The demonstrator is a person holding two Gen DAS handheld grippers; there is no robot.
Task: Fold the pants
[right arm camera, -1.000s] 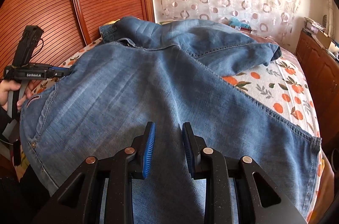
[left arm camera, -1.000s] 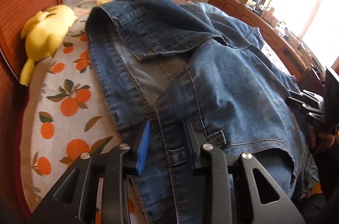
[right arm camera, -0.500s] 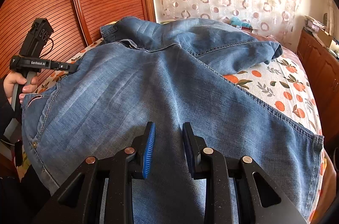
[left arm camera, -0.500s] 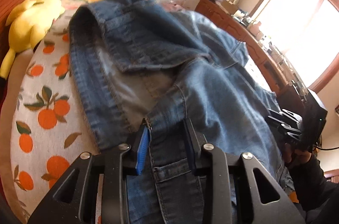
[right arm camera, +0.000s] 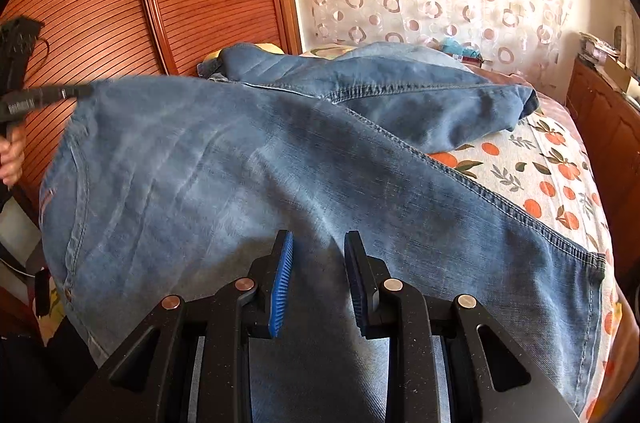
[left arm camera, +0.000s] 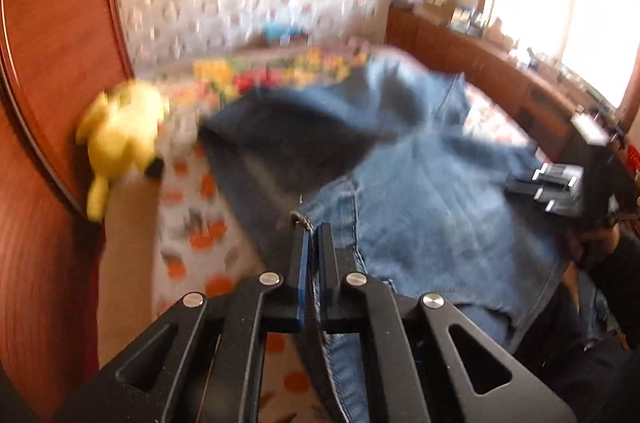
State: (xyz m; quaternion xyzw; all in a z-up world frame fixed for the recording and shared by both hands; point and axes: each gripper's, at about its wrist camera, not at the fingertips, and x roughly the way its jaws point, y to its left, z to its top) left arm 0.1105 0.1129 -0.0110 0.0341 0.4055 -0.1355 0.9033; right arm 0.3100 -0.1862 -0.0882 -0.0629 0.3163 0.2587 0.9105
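Blue jeans [right arm camera: 240, 163] lie spread across the bed, one leg stretching to the right and the other [right arm camera: 400, 95] folded behind it. My left gripper [left arm camera: 312, 229] is shut on the waistband edge of the jeans [left arm camera: 420, 207] and holds that corner raised off the sheet; the left wrist view is blurred by motion. The same gripper [right arm camera: 44, 95] shows at the far left of the right wrist view, held by a hand. My right gripper [right arm camera: 318, 237] stands over the near leg, pads apart, denim showing in the gap. It also shows in the left wrist view [left arm camera: 520, 185].
A yellow plush toy [left arm camera: 120, 135] lies at the bed's left edge against the red-brown wooden panel [right arm camera: 120, 3]. The sheet [right arm camera: 552, 175] has an orange-fruit print. A wooden dresser [left arm camera: 480, 71] with small items runs along the right under the window.
The left gripper's jaws closed on the waistband edge, and it rose, lifting that corner of the jeans. The right gripper has stayed put.
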